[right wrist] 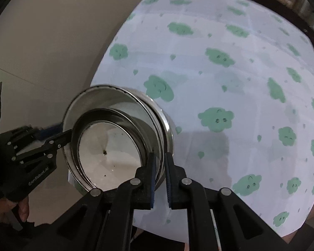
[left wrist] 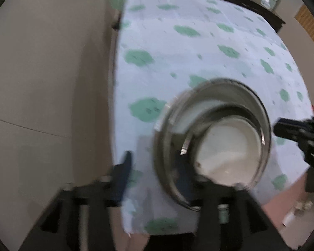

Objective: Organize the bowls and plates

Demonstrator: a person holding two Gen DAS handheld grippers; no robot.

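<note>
Two nested round steel bowls (right wrist: 115, 138) are seen at the cloud-print tablecloth (right wrist: 230, 83)'s seven-o'clock edge, the rim pinched by the right gripper (right wrist: 160, 179) at five o'clock, while the left gripper (left wrist: 155, 167) is spread wide astride the nine-o'clock rim, apparently for steadying.
</note>
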